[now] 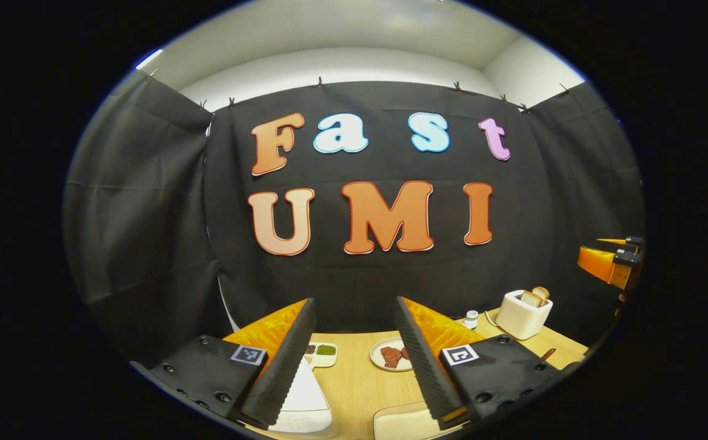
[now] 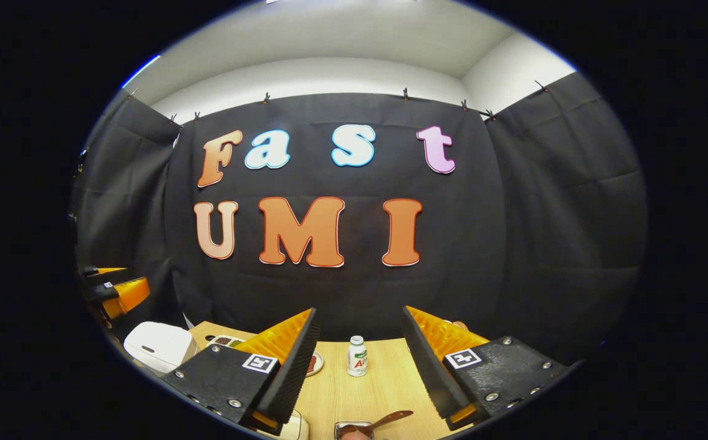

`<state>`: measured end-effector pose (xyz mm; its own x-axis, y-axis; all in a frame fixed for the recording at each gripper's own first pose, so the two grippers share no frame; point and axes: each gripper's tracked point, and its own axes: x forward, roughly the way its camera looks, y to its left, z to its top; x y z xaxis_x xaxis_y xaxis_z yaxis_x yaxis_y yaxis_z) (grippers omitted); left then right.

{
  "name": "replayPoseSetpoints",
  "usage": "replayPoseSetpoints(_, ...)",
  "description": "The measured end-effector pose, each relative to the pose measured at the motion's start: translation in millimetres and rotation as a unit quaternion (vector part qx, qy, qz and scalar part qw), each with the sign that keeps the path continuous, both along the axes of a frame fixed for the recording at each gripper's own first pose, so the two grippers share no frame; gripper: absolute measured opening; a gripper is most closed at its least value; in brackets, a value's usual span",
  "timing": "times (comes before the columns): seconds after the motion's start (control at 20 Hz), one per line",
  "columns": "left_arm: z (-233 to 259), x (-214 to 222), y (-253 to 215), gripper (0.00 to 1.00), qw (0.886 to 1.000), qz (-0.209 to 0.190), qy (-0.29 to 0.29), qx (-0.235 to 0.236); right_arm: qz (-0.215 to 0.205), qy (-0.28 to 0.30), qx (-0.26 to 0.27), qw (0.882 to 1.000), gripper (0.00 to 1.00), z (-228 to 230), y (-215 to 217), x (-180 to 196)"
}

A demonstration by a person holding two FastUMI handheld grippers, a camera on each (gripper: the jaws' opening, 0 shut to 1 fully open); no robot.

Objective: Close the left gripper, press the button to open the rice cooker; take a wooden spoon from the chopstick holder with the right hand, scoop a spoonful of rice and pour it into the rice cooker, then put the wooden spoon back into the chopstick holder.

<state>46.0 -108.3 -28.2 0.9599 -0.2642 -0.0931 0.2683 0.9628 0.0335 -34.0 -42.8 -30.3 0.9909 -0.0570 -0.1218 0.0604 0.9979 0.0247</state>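
My left gripper (image 1: 355, 302) is open and holds nothing, raised above the wooden table (image 1: 354, 385). Under its left finger lies a white curved surface (image 1: 302, 394) that looks like the rice cooker's top. In the right gripper view the white rice cooker (image 2: 158, 347) stands at the far left with its lid down. My right gripper (image 2: 360, 311) is open with nothing in it. Below it, at the bottom edge, a wooden spoon (image 2: 390, 418) leans out of a small holder (image 2: 354, 429). The left gripper (image 2: 115, 290) hovers above the cooker; the right gripper (image 1: 610, 263) is at the far right.
A cream toaster (image 1: 525, 315) with bread stands at the back right beside a small white bottle (image 1: 470, 319) (image 2: 357, 356). A plate of brown food (image 1: 390, 355) and a divided dish (image 1: 323, 353) sit mid-table. A cream object (image 1: 402, 421) lies at the bottom edge.
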Motion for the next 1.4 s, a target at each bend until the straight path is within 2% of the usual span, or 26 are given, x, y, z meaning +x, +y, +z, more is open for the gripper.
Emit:
replayPoseSetpoints(0.2, -9, -10, -9, 0.95, 1.0, -0.005, -0.003, 0.0, 0.004, 0.003, 0.023, 1.0, 0.85, -3, 18, -3)
replayPoseSetpoints(0.4, -16, -16, -15, 0.94, 1.0, -0.014, -0.003, 0.004, 0.008, 0.001, 0.012, 1.0, 0.85, -5, 18, 0)
replayPoseSetpoints(0.75, -5, -10, -2, 0.94, 1.0, -0.004, -0.015, 0.001, 0.027, -0.015, 0.004, 1.0, 0.85, 0, 25, 5)
replayPoseSetpoints(1.4, -2, -12, 16, 0.96, 1.0, 0.009, -0.019, 0.008, 0.054, -0.007, 0.006, 0.998, 0.85, -20, 48, 10)
